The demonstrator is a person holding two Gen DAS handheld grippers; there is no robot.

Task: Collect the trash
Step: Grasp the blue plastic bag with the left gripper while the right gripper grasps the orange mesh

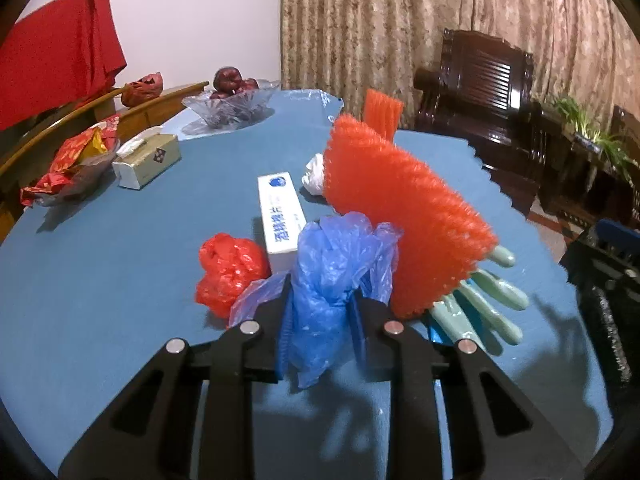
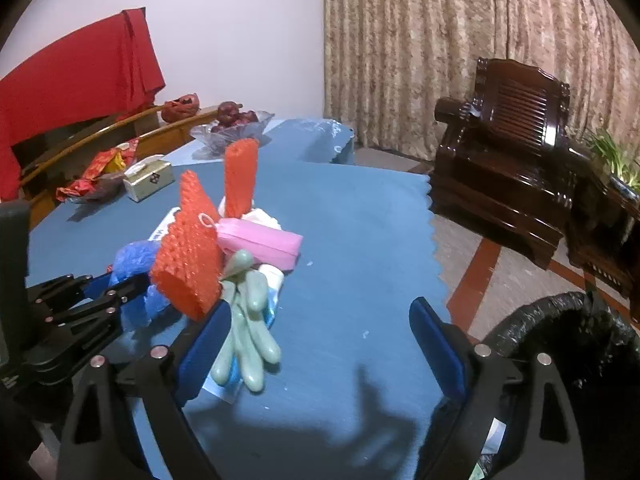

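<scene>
**Blue bag pinched, clutter crowding it**

Black jaws of your left gripper are clamped on the crumpled blue plastic bag, low over the blue tablecloth. Its loose tail hangs free and could drag the red bag or catch the orange foam net touching it. Your right gripper points downward, jaws wide apart and empty, beside the green glove, near the black-lined bin.
</scene>
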